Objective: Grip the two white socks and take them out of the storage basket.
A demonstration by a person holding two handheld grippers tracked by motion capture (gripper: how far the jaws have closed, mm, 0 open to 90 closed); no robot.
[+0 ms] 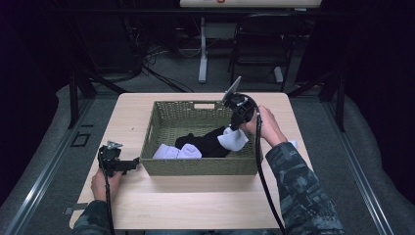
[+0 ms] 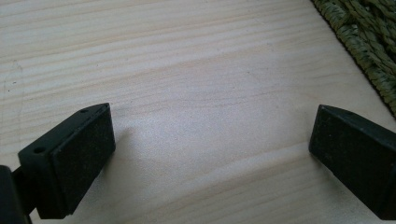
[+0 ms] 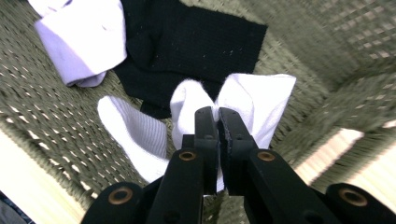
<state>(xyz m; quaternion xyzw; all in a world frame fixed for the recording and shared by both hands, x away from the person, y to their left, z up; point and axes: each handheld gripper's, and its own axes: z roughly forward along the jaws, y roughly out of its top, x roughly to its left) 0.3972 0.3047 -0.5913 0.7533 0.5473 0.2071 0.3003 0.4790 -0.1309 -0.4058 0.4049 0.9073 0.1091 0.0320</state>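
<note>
A green woven basket (image 1: 166, 122) stands mid-table. Inside lie a black sock (image 1: 208, 142) and a folded white sock (image 1: 178, 152). My right gripper (image 1: 234, 128) hangs over the basket's right part, shut on another white sock (image 1: 234, 139) that dangles from it. In the right gripper view the jaws (image 3: 217, 114) pinch the bunched white sock (image 3: 259, 100) above the black sock (image 3: 187, 46) and the folded white sock (image 3: 84, 37). My left gripper (image 1: 133, 164) rests on the table left of the basket, open; its pads (image 2: 81, 158) stand wide apart over bare wood, empty.
The light wooden table (image 1: 195, 200) has free room in front of and beside the basket (image 2: 369, 46). A small white thing (image 1: 292, 144) lies at the right table edge. A chair (image 1: 262, 44) and a table leg (image 1: 203, 49) stand beyond the table.
</note>
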